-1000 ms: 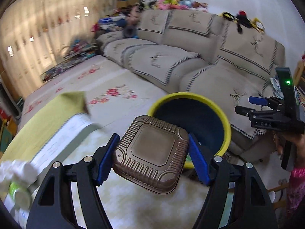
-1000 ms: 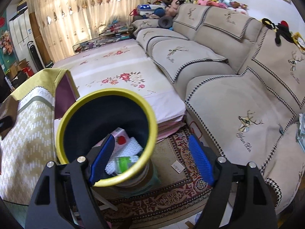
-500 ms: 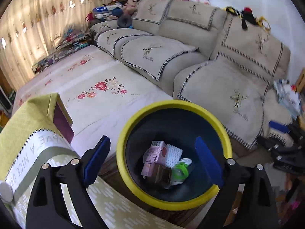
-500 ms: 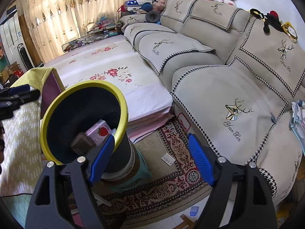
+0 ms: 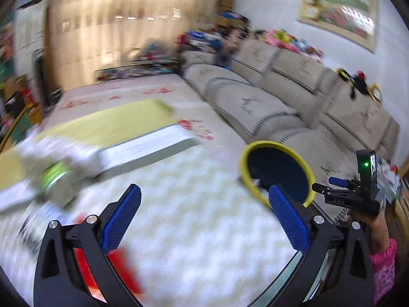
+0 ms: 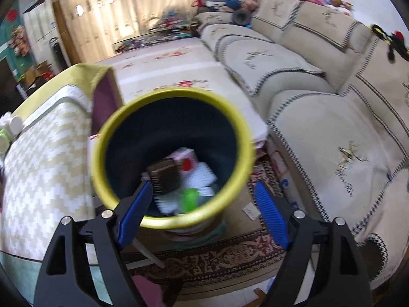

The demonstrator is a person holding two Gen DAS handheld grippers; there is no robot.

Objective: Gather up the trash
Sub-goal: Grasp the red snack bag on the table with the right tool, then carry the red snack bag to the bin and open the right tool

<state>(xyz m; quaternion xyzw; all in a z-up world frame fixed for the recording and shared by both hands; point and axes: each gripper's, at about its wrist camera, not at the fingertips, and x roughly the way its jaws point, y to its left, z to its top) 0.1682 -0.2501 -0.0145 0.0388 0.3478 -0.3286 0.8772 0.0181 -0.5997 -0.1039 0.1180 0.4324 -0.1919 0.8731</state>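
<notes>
Left gripper (image 5: 204, 217): jaws opening wide, nothing between them, hovering over the table (image 5: 204, 230). Right gripper (image 6: 202, 212): spread, gripping nothing, hanging over the bin (image 6: 245, 133). Bin: standing beside the table, already containing a brown tray (image 6: 163, 176), a pink carton (image 6: 186, 158), white packaging and something green. Remaining trash: lying blurred at the table's left, including a green-and-white bottle (image 5: 55, 176) and a red item (image 5: 122, 263) just under the left jaws. Step, judging: reaching for the next piece. Next move needing: settling the open jaws around one item before closing.
</notes>
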